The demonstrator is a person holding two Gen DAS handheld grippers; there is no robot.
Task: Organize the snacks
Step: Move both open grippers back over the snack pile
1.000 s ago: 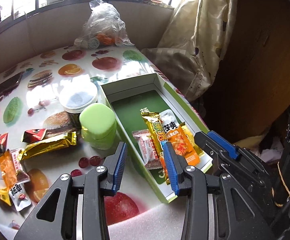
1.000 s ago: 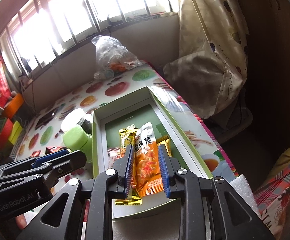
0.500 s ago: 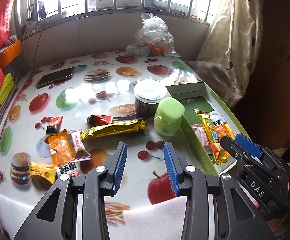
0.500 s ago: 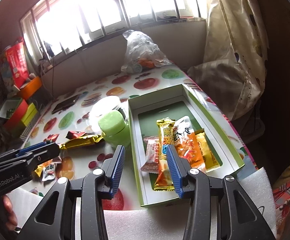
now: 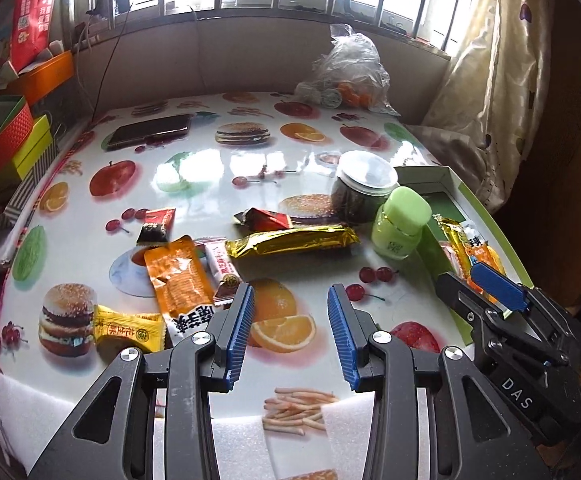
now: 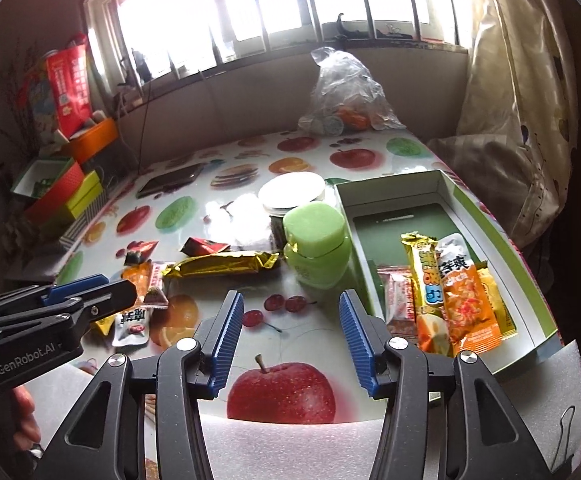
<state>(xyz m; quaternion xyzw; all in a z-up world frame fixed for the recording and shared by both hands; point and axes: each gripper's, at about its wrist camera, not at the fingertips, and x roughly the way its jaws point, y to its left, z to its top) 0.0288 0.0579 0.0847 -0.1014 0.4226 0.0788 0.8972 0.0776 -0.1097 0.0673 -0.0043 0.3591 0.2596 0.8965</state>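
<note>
Right gripper (image 6: 290, 332) has just been opening, nothing gripped; left gripper (image 5: 290, 330) is parted, empty; green box (image 6: 530, 280) is seen at 2 o'clock.

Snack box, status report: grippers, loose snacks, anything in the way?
Left gripper and right gripper open, empty; right jaws just opened. Snack box holds several packets. Gold bar still loose. Green jar beside box.

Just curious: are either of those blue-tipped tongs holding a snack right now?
No. The left tongs and right tongs are both open, with nothing between them.
</note>
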